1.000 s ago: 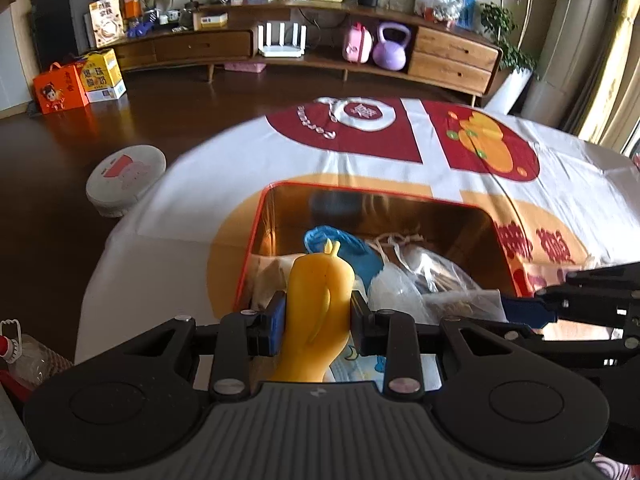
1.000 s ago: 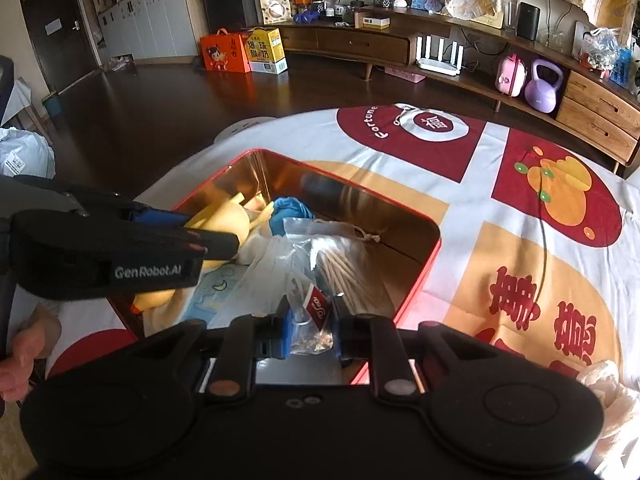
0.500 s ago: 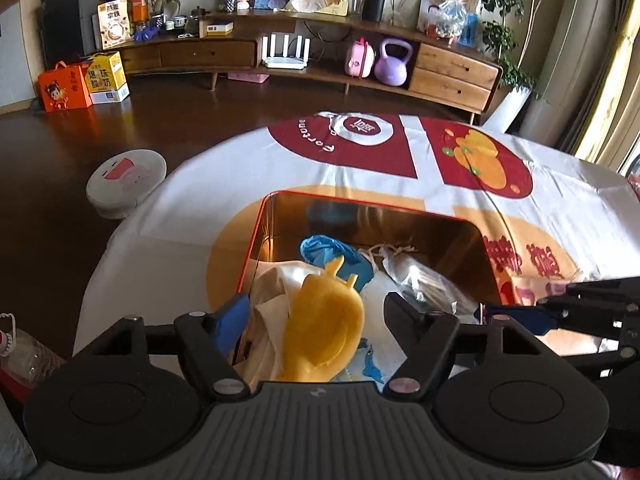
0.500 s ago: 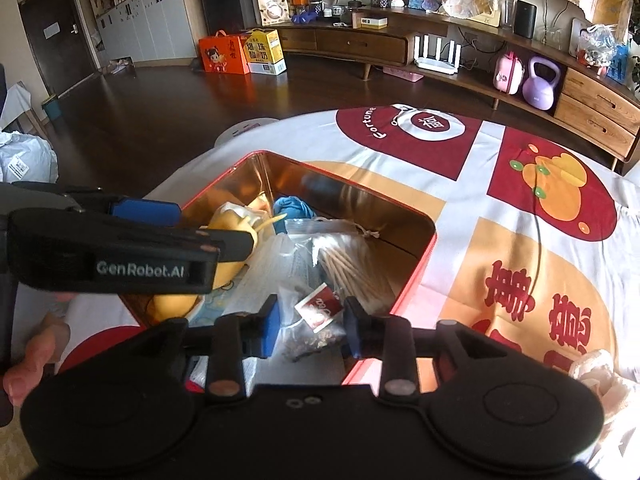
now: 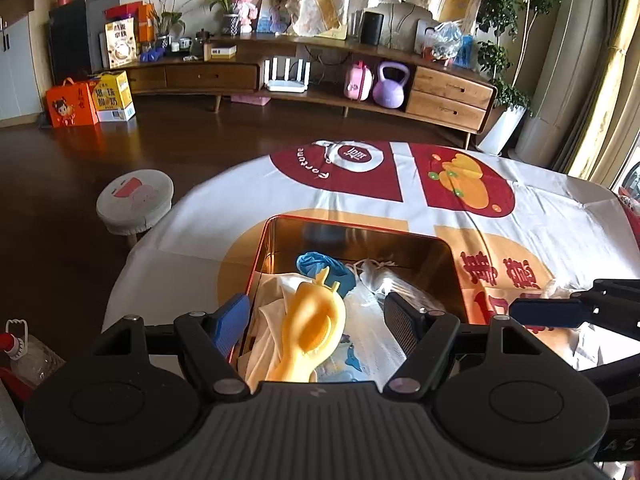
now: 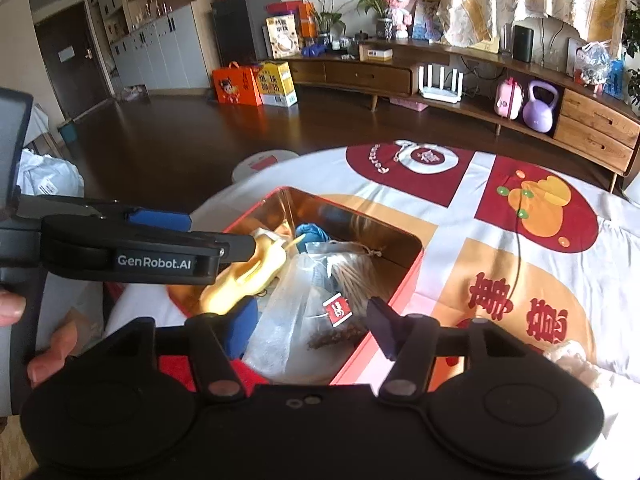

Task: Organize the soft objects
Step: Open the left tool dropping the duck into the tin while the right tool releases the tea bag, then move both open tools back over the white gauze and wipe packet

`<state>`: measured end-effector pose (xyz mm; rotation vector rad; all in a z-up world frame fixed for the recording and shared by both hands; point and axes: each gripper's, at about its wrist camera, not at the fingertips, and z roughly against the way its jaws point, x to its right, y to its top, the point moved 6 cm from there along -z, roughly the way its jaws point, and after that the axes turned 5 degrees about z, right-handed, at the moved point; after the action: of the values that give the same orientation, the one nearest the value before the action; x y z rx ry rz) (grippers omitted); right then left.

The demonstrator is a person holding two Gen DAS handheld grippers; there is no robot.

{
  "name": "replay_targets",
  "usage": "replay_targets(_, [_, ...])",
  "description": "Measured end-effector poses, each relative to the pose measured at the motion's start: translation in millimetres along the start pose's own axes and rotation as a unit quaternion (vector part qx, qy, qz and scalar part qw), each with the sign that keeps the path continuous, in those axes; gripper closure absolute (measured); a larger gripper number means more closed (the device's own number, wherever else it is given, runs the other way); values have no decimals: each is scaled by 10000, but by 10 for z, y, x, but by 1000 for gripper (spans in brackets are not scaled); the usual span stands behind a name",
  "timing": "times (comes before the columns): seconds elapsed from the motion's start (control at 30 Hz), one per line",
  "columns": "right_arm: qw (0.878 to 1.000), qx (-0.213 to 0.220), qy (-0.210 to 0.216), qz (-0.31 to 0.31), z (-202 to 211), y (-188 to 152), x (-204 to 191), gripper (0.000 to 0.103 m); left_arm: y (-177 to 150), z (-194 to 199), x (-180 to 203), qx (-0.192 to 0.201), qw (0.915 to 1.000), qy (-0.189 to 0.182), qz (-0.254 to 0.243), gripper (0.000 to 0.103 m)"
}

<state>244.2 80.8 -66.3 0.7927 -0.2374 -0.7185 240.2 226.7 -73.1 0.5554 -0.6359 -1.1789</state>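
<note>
Both grippers have let go | left gripper point(image 5: 316, 320) spread wide | right gripper point(image 6: 312, 326) spread wide | yellow toy point(image 5: 312, 328) and clear bag point(image 6: 304, 320) lie in tin point(image 5: 360, 236) near table's front-left edge

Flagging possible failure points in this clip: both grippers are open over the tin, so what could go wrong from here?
The yellow rubber chicken lies propped on the heap, so it may slide out of the red tin. The clear bag leans toward the tin's near rim and could spill over. The left gripper and right gripper sit close together, risking collision.
</note>
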Motion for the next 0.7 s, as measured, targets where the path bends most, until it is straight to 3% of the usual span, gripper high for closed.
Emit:
replay_targets(0.17, [9998, 177, 24, -35, 258, -23, 11, 35, 2, 230, 103, 183, 9998, -91, -68, 29])
replay_targets(0.33, [9994, 329, 34, -81, 511, -88, 20, 30, -43, 457, 258, 331, 9991, -216, -181, 21])
replay_targets(0.7, [9981, 580, -77, -212, 981, -344, 209, 14, -195, 696, 693, 413, 9976, -461, -319, 17])
